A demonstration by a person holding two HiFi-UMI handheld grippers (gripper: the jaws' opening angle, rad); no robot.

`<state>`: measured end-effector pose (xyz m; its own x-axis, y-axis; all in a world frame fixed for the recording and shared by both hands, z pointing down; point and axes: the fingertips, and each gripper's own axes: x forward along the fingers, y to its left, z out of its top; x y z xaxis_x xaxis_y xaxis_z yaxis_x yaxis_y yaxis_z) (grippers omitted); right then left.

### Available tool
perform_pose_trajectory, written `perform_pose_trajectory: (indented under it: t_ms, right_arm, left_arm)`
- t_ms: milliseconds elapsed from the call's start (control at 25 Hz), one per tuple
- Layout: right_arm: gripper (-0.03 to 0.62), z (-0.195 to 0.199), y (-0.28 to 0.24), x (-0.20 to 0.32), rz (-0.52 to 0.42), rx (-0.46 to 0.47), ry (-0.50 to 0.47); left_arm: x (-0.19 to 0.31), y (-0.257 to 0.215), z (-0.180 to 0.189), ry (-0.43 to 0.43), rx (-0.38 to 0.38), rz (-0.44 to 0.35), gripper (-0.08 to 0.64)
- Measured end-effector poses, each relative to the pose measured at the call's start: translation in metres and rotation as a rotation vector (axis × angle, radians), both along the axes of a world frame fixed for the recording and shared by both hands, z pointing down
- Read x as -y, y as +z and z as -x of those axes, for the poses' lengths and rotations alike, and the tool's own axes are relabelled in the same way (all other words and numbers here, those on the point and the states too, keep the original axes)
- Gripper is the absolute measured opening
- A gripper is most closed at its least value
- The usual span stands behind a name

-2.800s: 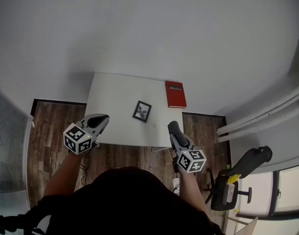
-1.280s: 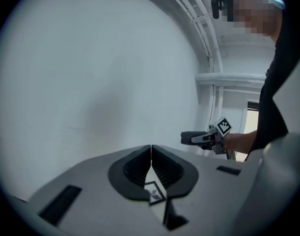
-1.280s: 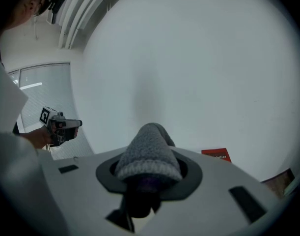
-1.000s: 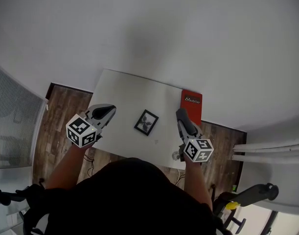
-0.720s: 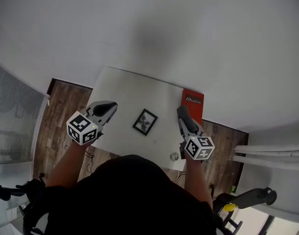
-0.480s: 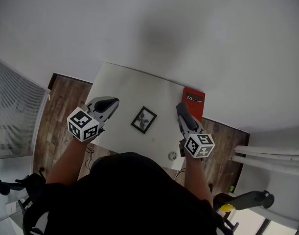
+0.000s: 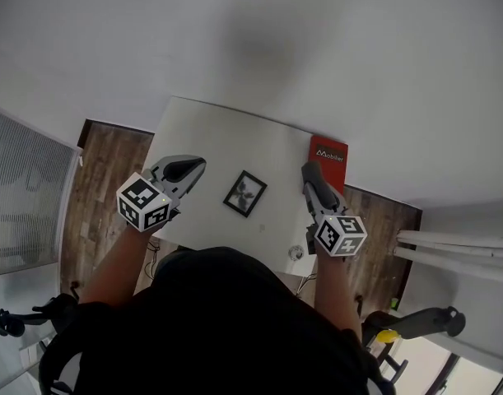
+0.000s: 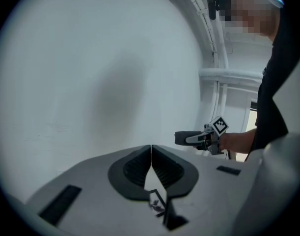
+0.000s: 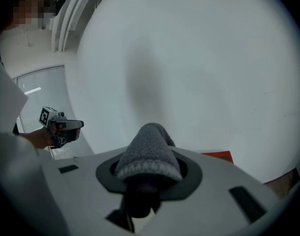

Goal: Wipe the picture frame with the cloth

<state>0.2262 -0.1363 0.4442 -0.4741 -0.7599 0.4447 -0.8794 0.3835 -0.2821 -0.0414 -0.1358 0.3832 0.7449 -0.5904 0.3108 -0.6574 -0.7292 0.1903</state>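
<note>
Frame on the table — a gripper either side.
Left gripper clenched on nothing; right gripper grasping a grey cloth — neither touches the frame.

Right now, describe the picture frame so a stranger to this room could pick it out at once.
Find the white table against the white wall. Near its middle, between the left gripper and the right gripper with its grey cloth, sits the picture frame. It is small and black-edged around a pale picture, unlike the larger red book at the far right corner.
</note>
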Motion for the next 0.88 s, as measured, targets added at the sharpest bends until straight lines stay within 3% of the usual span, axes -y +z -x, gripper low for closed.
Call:
perform_pose_trajectory:
  t_ms: [320, 880]
  right_arm:
    - [0.11, 0.02, -0.008, -0.007, 0.0, -0.029, 0.1]
    - [0.11, 0.041, -0.005, -0.018, 0.024, -0.065, 0.173]
  left_arm:
    - [0.012, 0.011, 0.026, 0.099, -0.006, 0.014, 0.011]
    - [0.023, 0.025, 0.047, 0.178, -0.023, 0.043, 0.011]
